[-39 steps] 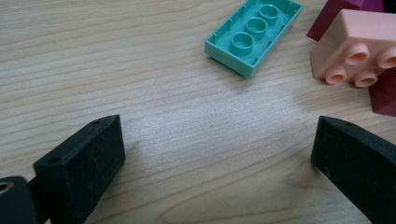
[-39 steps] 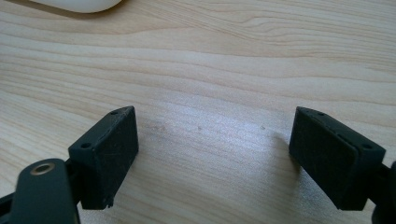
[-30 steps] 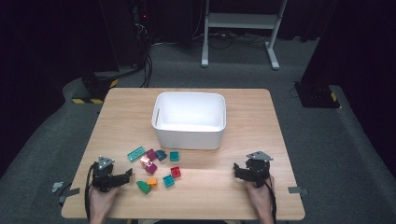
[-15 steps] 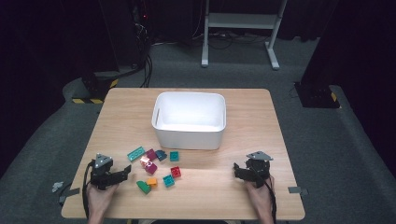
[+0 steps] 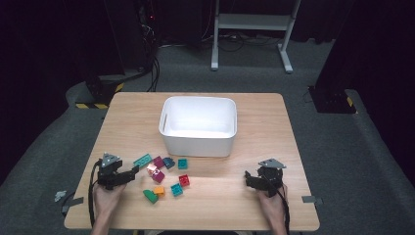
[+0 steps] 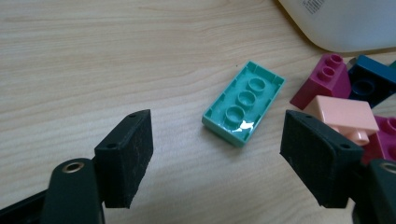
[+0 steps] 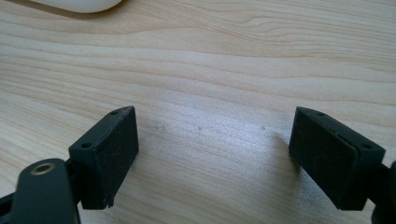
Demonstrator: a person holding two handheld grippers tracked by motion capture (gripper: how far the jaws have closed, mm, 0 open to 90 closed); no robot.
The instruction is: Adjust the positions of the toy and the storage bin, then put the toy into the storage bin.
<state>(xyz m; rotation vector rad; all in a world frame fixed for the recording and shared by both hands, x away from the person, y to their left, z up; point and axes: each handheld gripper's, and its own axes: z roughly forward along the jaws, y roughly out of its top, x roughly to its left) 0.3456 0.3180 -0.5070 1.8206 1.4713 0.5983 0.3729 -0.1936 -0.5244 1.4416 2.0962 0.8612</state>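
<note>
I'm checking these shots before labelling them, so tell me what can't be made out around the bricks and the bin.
- White bin floor: near wall hides part of it in the high view.
- Dark blue brick: cut by the left gripper view's right edge.
- Pink brick: partly behind the left gripper's jaw.
- Small bricks' stud counts: too small in the high view.

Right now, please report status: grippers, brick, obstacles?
Left hand-held gripper open, empty, aimed at teal brick. Right hand-held gripper open over bare table. Pink brick close beside right jaw.
</note>
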